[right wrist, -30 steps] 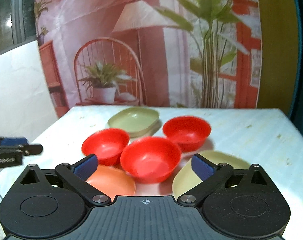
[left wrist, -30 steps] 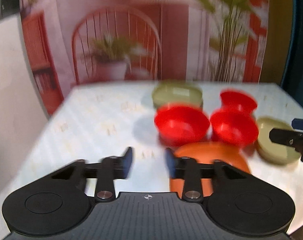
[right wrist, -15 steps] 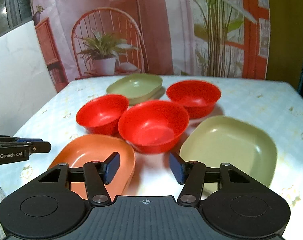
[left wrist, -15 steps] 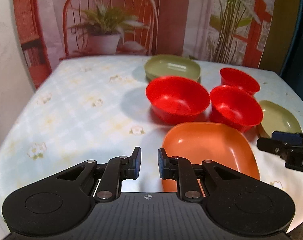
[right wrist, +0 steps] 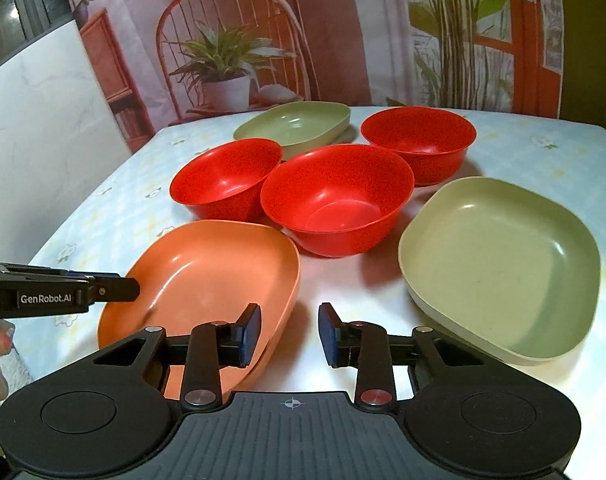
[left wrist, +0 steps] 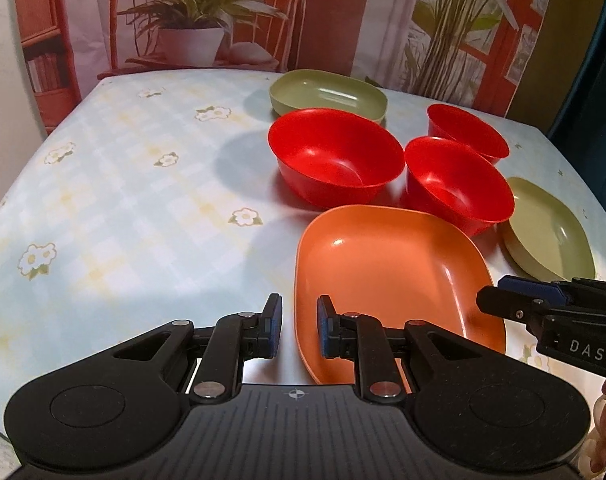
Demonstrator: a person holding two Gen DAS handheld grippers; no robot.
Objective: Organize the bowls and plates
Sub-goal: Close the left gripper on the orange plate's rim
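Three red bowls stand together mid-table: one large (left wrist: 335, 160), one near (left wrist: 459, 184), one far (left wrist: 467, 132). An orange plate (left wrist: 387, 276) lies in front of them, with a green plate (left wrist: 551, 236) at the right and another green plate (left wrist: 327, 92) at the back. My left gripper (left wrist: 299, 330) is open a little, its fingers either side of the orange plate's near left rim. My right gripper (right wrist: 289, 334) is open and empty, between the orange plate (right wrist: 207, 276) and the near green plate (right wrist: 499, 260). Its tip shows in the left wrist view (left wrist: 543, 308).
The table (left wrist: 123, 200) has a light floral cloth and open space on its left half. A backdrop with a printed chair and plants hangs behind the table. A white wall (right wrist: 35, 140) stands at the left.
Both grippers have moved forward and down toward the orange plate. The right gripper's jaws have narrowed from wide open. The left gripper's jaws have opened slightly at the plate's rim.
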